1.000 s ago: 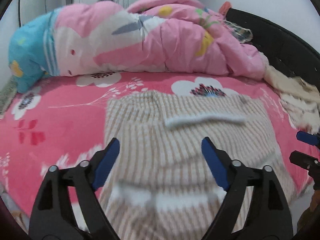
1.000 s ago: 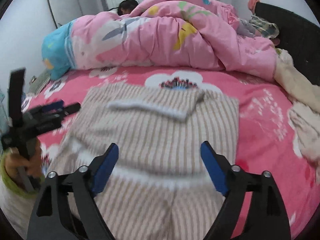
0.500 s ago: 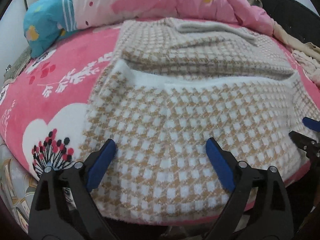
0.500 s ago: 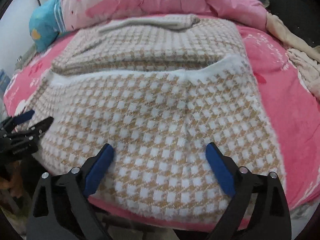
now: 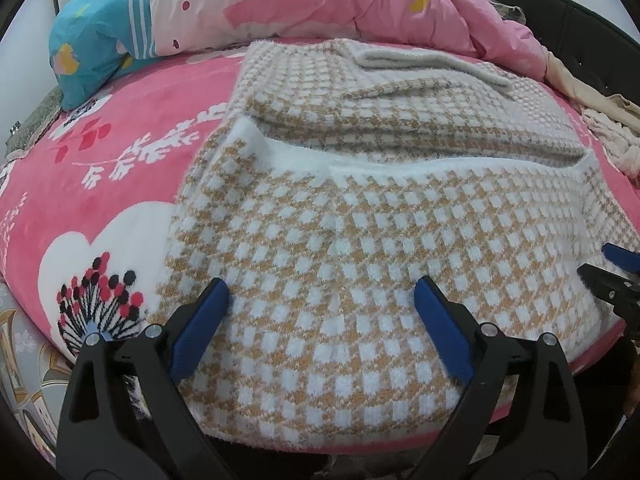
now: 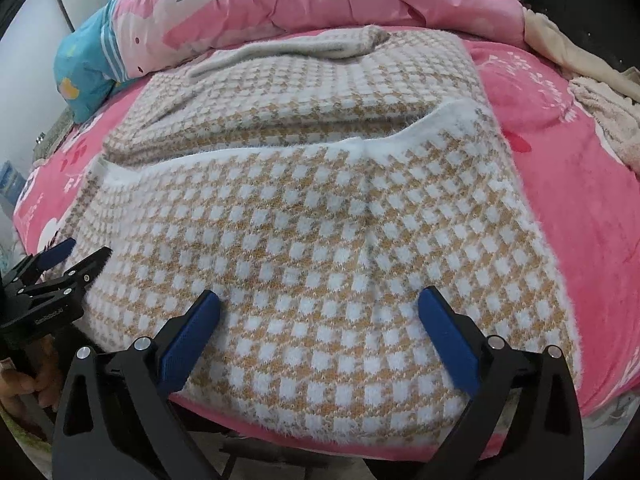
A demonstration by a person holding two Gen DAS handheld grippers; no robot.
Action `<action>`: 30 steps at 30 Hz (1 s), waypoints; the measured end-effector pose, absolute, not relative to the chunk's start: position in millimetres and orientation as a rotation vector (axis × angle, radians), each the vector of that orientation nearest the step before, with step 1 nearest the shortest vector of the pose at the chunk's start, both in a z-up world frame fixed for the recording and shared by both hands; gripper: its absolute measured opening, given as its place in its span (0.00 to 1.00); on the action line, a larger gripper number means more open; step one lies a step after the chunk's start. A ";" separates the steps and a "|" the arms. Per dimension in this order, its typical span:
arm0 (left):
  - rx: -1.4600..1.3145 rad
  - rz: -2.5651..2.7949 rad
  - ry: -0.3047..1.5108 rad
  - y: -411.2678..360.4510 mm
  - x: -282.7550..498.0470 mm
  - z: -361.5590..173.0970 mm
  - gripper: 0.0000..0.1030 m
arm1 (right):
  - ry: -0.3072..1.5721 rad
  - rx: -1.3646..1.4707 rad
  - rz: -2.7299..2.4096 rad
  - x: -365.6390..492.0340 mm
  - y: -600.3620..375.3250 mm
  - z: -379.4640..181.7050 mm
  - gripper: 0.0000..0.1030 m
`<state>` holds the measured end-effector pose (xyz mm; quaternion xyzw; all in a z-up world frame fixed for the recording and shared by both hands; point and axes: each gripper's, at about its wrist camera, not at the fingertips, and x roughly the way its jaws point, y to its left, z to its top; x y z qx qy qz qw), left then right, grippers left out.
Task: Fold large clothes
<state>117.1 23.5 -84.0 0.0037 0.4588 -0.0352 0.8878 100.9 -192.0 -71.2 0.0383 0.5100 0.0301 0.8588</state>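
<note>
Two grippers over a folded checked sweater (image 5: pixel 360 240) at the near edge of the pink bed (image 5: pixel 100 184).
Left gripper (image 5: pixel 322 292) and right gripper (image 6: pixel 320 304) jaws are opening wide, pads clear of the knit; free sheet lies either side; gripper lettering unreadable.

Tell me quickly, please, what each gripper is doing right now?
Left gripper: jaws opening, nothing gripped, over the checked sweater.
Right gripper: jaws opening, nothing gripped, over the same sweater.

Black gripper (image 5: pixel 320 316) frames; blue pads (image 5: pixel 198 328); silver screws
</note>
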 end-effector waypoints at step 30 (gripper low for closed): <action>0.017 -0.029 1.001 19.8 131.2 -83.3 0.93 | 1.106 0.075 0.077 106.3 -192.5 -69.5 0.94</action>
